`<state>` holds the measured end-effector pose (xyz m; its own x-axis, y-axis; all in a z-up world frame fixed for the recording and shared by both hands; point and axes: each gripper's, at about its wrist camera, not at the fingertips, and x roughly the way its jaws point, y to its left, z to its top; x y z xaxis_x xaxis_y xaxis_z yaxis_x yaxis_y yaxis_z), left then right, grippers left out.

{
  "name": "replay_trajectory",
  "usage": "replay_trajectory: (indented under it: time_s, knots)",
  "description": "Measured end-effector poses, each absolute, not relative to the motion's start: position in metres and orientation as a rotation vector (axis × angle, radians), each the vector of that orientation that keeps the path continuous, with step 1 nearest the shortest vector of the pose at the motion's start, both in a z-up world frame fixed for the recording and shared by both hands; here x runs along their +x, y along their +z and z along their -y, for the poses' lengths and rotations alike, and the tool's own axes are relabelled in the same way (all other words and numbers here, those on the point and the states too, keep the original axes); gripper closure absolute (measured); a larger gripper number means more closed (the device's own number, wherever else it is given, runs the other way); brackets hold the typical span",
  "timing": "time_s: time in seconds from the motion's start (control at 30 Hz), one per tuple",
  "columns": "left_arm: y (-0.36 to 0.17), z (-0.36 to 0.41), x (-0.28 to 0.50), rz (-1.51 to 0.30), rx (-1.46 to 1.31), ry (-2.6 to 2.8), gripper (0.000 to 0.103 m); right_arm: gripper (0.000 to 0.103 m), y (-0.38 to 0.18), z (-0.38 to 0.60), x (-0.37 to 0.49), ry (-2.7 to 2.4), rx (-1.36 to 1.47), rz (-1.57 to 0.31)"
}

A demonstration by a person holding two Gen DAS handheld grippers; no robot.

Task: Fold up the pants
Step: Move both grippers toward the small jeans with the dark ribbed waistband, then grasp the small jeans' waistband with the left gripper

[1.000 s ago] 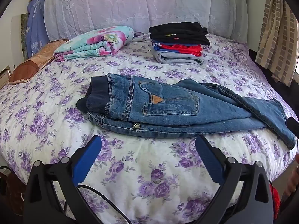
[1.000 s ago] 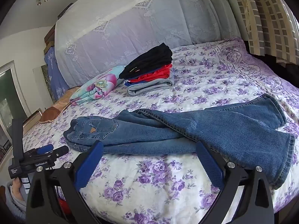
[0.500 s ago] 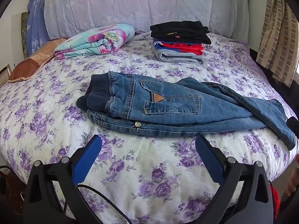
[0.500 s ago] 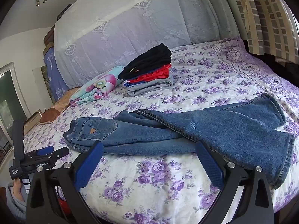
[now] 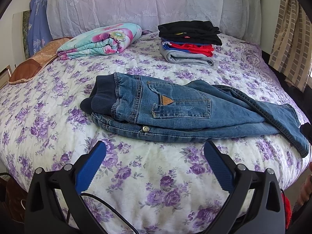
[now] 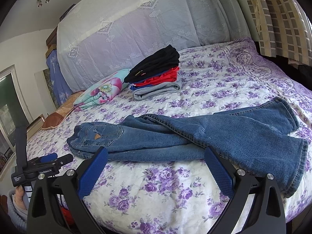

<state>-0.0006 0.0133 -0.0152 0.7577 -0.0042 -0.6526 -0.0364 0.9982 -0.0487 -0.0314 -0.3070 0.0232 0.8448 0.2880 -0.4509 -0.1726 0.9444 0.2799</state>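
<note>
Left gripper eased slightly nearer jeans since a second ago; right gripper barely shifted. Both level, low over bedspread, jaws wide apart, nothing held. One pair of jeans just beyond the fingertips, halved lengthwise, waistband left (legs trailing right). Far: one clothes stack, one folded floral blanket.

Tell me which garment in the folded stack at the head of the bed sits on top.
The black garment tops the folded stack; beneath it lie blue and red pieces, with the grey one at the bottom, against the bedspread.
</note>
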Motion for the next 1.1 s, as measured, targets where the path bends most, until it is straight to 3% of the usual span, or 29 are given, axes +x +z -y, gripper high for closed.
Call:
replay_trajectory:
  time_s: [0.7,1.1]
  knots:
    - [-0.024,-0.040,0.017,-0.761,-0.122,0.025,0.005,0.004,0.014,0.320,-0.019,0.266,0.282,-0.544]
    - [-0.021,-0.118,0.047,-0.814,-0.521,-0.056,0.005,0.004,0.004,0.366,-0.007,0.248,0.371,-0.639]
